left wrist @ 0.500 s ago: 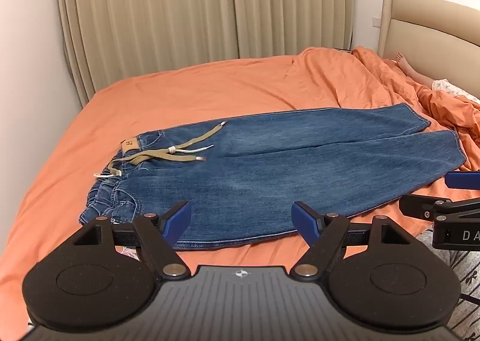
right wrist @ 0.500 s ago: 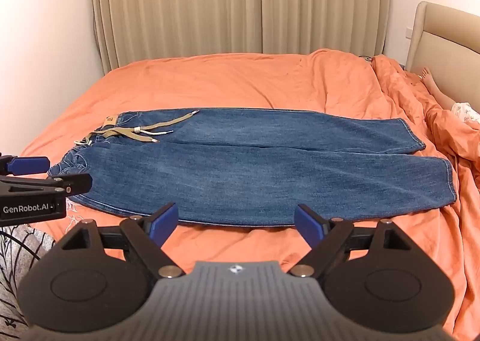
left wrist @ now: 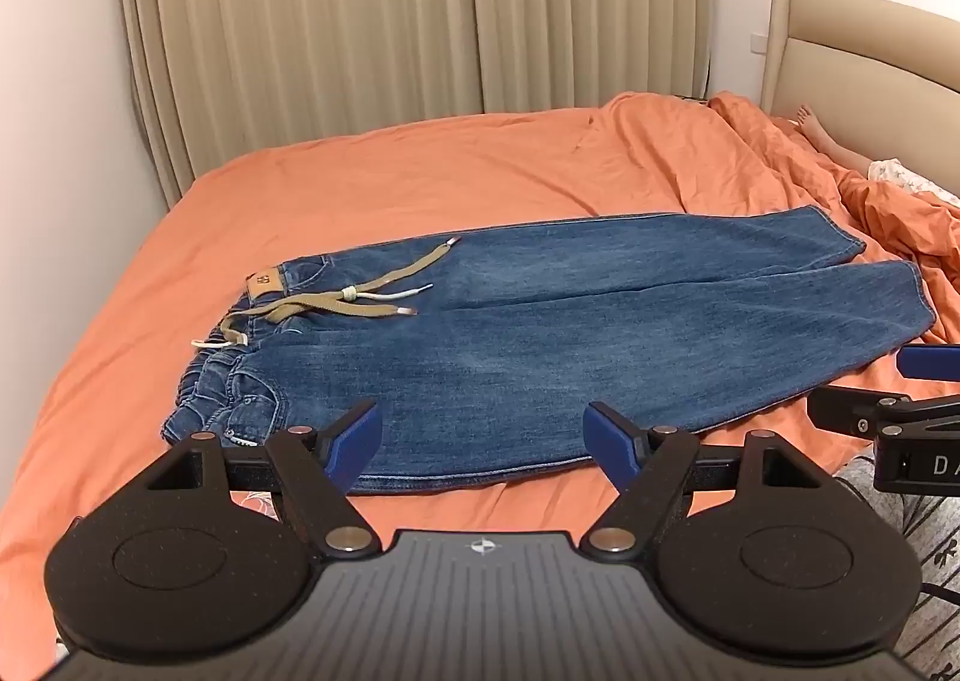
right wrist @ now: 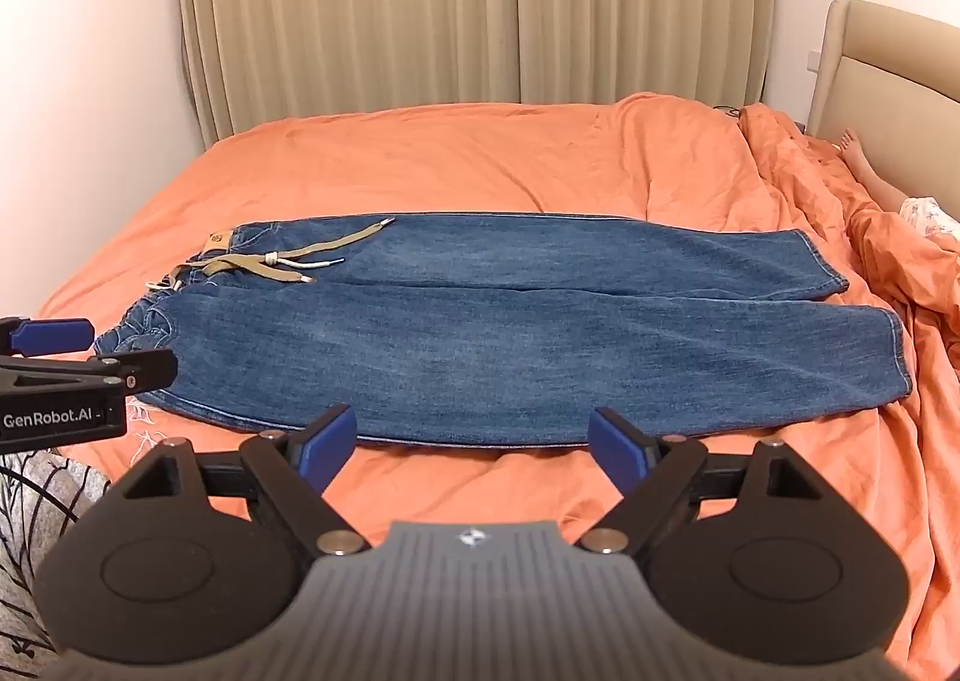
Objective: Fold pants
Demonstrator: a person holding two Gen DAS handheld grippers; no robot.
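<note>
- The jeans (right wrist: 480,333) are lying flat across the orange bedsheet (right wrist: 450,165), waistband left, 2 leg hems right, near edge facing both grippers
- Bare sheet is stretching behind the far edge
- The left gripper (left wrist: 483,444) and right gripper (right wrist: 465,441) are hovering wide apart, holding nothing

Black tool (left wrist: 483,444), blue pads (left wrist: 357,438), grey ribbed body

waistband patch (left wrist: 264,280): lettering way too small to read, well beyond the left fingers
right gripper (left wrist: 900,417): cut off by the frame edge, label only shows "DA"
person's leg (right wrist: 864,165): only a foot and shin show, rest buried under the orange duvet (right wrist: 900,261)
patterned fabric (right wrist: 36,501): beside the fingers, clipped by the edge, can't tell what it is
</note>
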